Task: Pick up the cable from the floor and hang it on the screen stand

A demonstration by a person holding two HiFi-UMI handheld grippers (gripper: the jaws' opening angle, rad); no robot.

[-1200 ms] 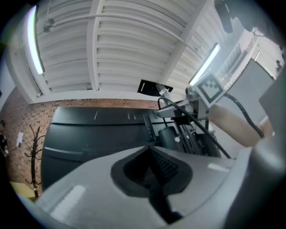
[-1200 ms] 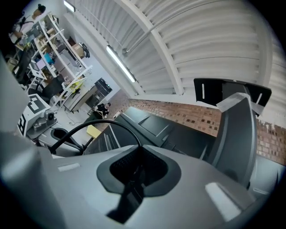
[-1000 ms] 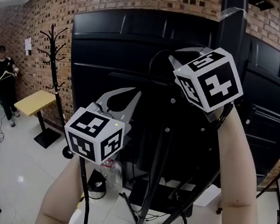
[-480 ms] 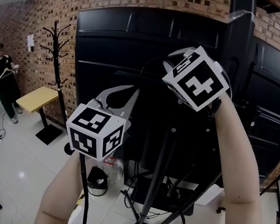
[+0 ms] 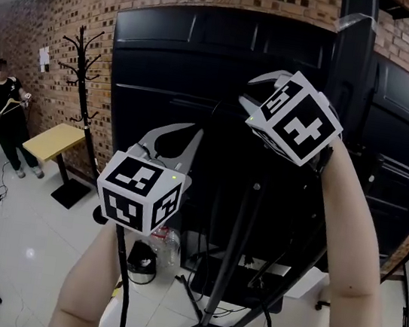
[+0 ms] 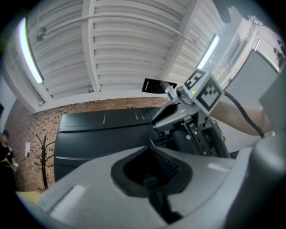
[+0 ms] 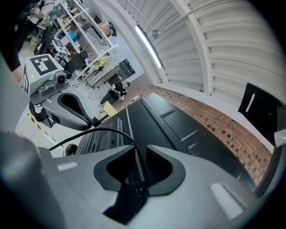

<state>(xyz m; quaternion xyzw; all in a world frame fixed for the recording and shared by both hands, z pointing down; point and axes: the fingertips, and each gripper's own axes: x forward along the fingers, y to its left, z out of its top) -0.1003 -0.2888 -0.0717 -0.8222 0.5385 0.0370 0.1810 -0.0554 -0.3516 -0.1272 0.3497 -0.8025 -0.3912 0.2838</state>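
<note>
A thin black cable (image 7: 107, 131) arcs in from the left and runs down through the gap of my right gripper (image 7: 139, 150). Its jaws have just been opening and stand apart, wider than the cable, so the pads do not press it. In the head view the right gripper (image 5: 250, 94) is held high against the black back of the screen (image 5: 174, 63), beside the stand's upright column (image 5: 351, 74). My left gripper (image 5: 193, 131) sits lower and to the left, pointing up, its tips together with nothing seen between them (image 6: 148, 151).
A tripod pole with splayed legs (image 5: 228, 269) stands under the screen among loose wires. A plastic bottle and clutter (image 5: 162, 245) lie on the white tiled floor. At the left are a coat rack (image 5: 81, 95), a yellow table (image 5: 51, 147) and a person (image 5: 1, 121).
My right gripper has rolled and sunk a little, shifting left against the screen's back. The cable loop beside it hangs lower. The left gripper has stayed put.
</note>
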